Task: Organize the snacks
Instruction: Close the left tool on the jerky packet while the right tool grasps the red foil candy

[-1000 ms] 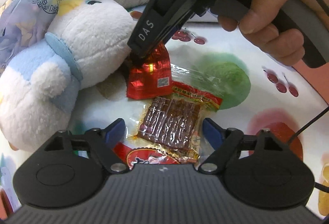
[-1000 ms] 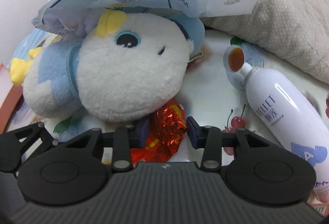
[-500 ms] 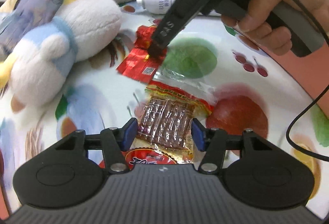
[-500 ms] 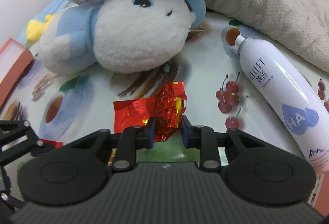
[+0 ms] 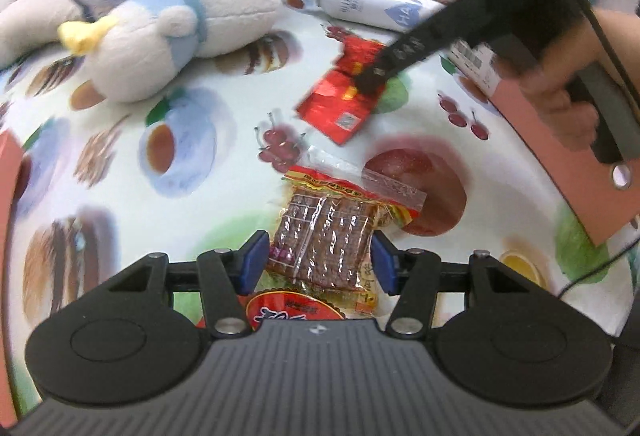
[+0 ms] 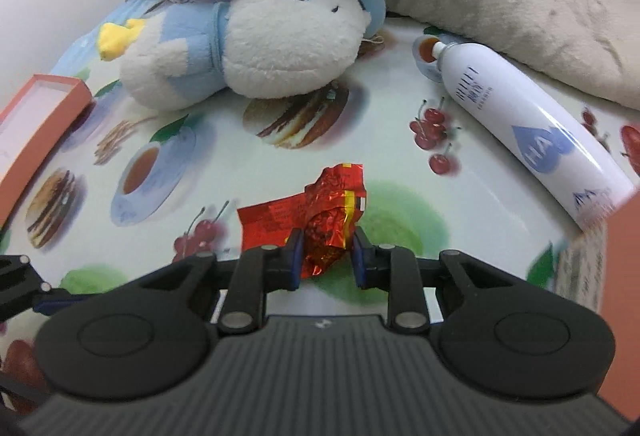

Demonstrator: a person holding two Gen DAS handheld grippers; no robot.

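Right claw (image 6: 325,254) pinches the red foil packet (image 6: 316,220); left claw (image 5: 318,266) clamps the jerky pack (image 5: 324,240).

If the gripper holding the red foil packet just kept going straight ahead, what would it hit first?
Probably the plush toy. The right gripper, shut on the red foil packet, points across bare patterned tablecloth toward it. The white bottle lies off to the right. Depth is hard to judge through the fisheye.

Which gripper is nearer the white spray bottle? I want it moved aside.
Right. The right gripper, pinching the red foil packet, is nearer the bottle; the left gripper holds the jerky pack, farther back.
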